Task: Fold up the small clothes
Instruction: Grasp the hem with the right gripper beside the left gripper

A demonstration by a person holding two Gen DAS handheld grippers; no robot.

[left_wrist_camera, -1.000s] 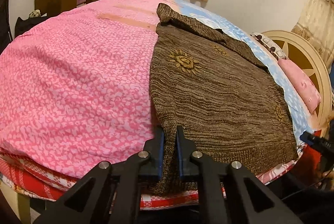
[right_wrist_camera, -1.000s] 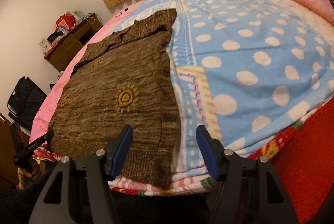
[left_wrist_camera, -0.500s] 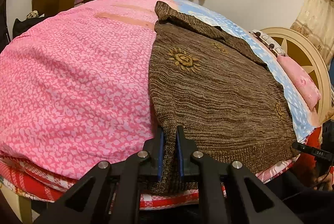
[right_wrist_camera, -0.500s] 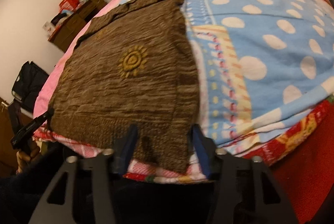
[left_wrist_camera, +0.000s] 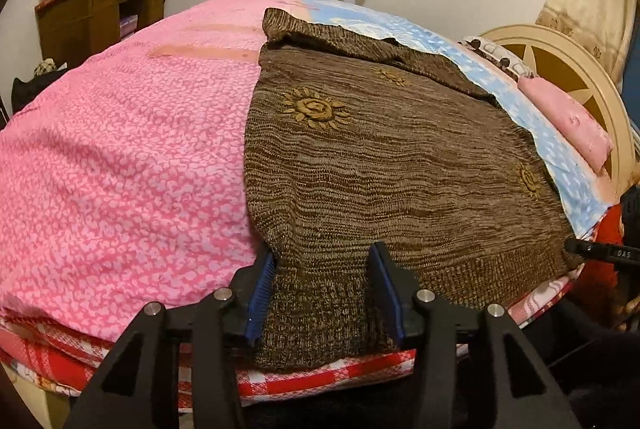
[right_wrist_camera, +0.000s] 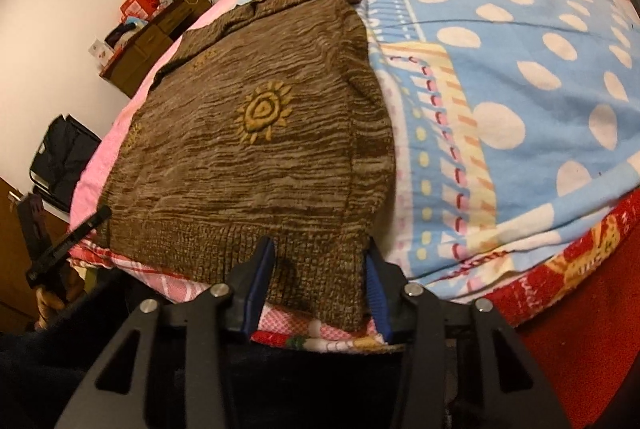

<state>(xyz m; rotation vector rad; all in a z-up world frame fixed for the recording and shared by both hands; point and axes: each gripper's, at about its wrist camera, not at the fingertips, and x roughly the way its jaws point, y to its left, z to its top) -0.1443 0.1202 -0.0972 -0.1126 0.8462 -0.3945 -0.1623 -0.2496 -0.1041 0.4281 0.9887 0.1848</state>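
A brown knit sweater (left_wrist_camera: pixel 380 157) with yellow sun motifs lies flat on the bed, its hem hanging over the near edge. My left gripper (left_wrist_camera: pixel 322 257) is at the hem's left corner. Its jaws are opening, and the knit lies slack between the blue pads (left_wrist_camera: pixel 260 289). My right gripper (right_wrist_camera: pixel 319 249) straddles the hem's right corner of the sweater (right_wrist_camera: pixel 260 157); the jaws stand apart and the fabric between them is not pinched. Each gripper's tip shows at the edge of the other's view: the right gripper (left_wrist_camera: pixel 600 251) and the left gripper (right_wrist_camera: pixel 68 241).
The bed has a pink patterned cover (left_wrist_camera: pixel 120 157) on the left and a blue dotted cover (right_wrist_camera: pixel 520 69) on the right. A pink pillow (left_wrist_camera: pixel 568 121) lies by the cream headboard (left_wrist_camera: pixel 560 61). A wooden desk (left_wrist_camera: pixel 100 17) stands at the far wall.
The left jaws, shut on the hem in the earlier frames, have spread apart. The right gripper sank to the hem and its jaws narrowed around the corner.
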